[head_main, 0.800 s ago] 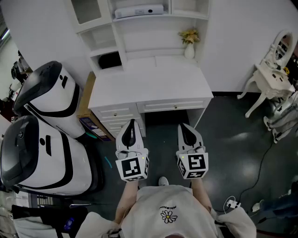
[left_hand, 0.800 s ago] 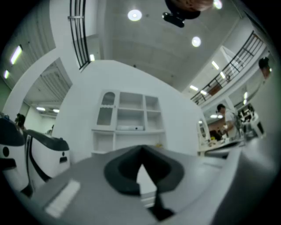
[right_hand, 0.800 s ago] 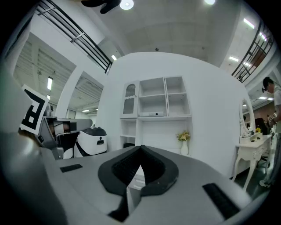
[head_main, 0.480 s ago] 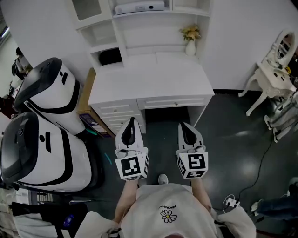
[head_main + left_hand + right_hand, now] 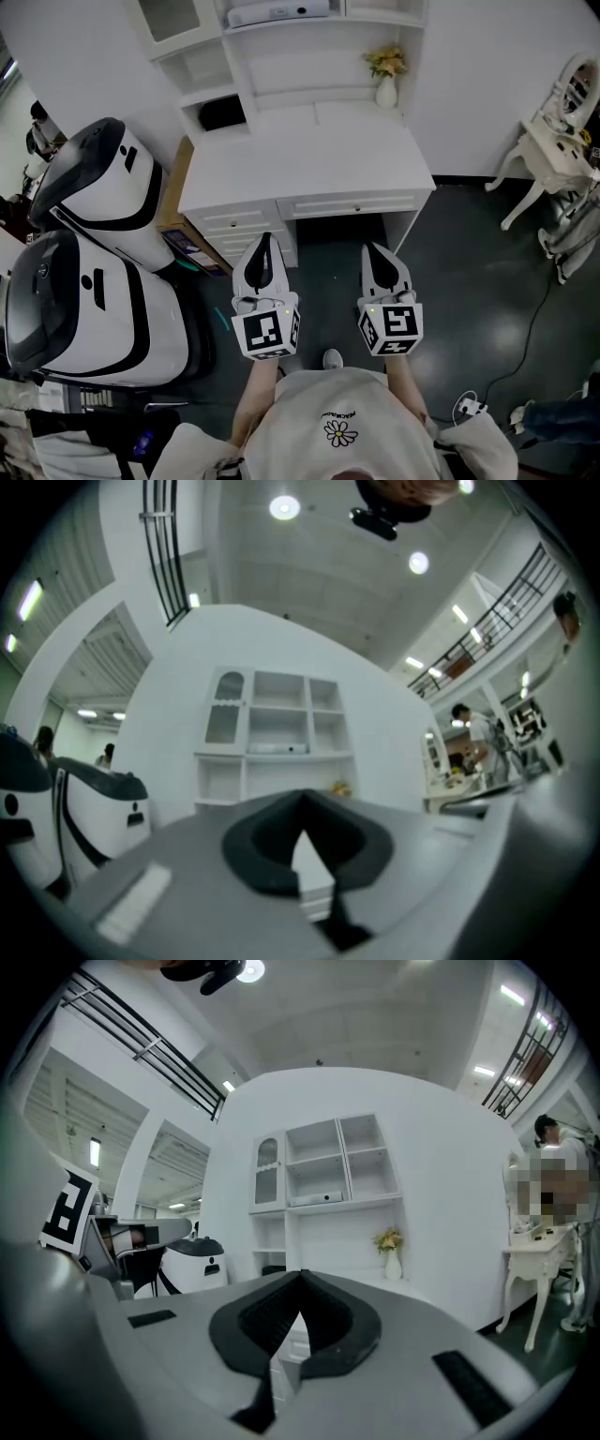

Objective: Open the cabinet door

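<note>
A white desk (image 5: 309,155) with a hutch of shelves stands against the wall ahead of me. The cabinet door (image 5: 167,17) is the glass-paned one at the hutch's upper left, and it stands closed; it also shows as the arched door (image 5: 223,710) in the left gripper view and as the door (image 5: 266,1171) in the right gripper view. My left gripper (image 5: 265,240) and right gripper (image 5: 374,249) are held side by side over the dark floor, short of the desk's drawers. Both are shut with nothing between the jaws, as the left gripper (image 5: 302,801) and right gripper (image 5: 302,1277) show close up.
Two large white-and-black machines (image 5: 94,187) (image 5: 84,309) stand to the left, with a cardboard box (image 5: 174,192) against the desk's side. A vase of flowers (image 5: 386,82) sits on the desk. A white chair (image 5: 548,141) and floor cables (image 5: 525,328) are at the right.
Only the head view has drifted a little. Both grippers stay shut and side by side in front of the desk.
</note>
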The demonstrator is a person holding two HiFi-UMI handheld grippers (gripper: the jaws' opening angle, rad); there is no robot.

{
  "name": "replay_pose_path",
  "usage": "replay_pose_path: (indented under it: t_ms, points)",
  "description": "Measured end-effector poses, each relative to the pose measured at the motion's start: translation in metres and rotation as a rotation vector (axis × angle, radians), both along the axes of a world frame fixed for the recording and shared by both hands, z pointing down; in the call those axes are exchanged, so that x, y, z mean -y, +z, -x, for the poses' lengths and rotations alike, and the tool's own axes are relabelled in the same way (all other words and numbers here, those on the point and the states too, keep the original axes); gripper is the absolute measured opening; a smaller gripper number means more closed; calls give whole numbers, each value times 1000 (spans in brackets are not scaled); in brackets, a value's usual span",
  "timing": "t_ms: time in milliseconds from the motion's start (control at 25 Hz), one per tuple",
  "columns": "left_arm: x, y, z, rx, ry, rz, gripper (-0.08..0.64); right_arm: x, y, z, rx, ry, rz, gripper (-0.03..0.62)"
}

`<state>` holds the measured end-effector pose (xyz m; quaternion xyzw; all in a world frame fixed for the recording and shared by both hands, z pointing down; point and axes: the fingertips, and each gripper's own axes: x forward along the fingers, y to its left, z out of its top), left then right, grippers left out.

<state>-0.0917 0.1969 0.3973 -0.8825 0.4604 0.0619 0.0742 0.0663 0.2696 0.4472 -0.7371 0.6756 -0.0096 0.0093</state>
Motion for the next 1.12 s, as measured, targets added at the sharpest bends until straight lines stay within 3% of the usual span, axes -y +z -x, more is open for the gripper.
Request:
replay_pose_path:
  t_ms: [400, 640, 1120]
  points:
    - [18, 5, 12, -16, -65, 6, 6, 12, 5, -5, 0, -11, -4, -2]
    - [44, -1, -1, -19, -64, -15, 6, 27, 1, -17, -6, 1, -24, -2]
    - [129, 14, -44, 18, -20, 2, 6, 118, -2, -41, -21, 5, -42, -2]
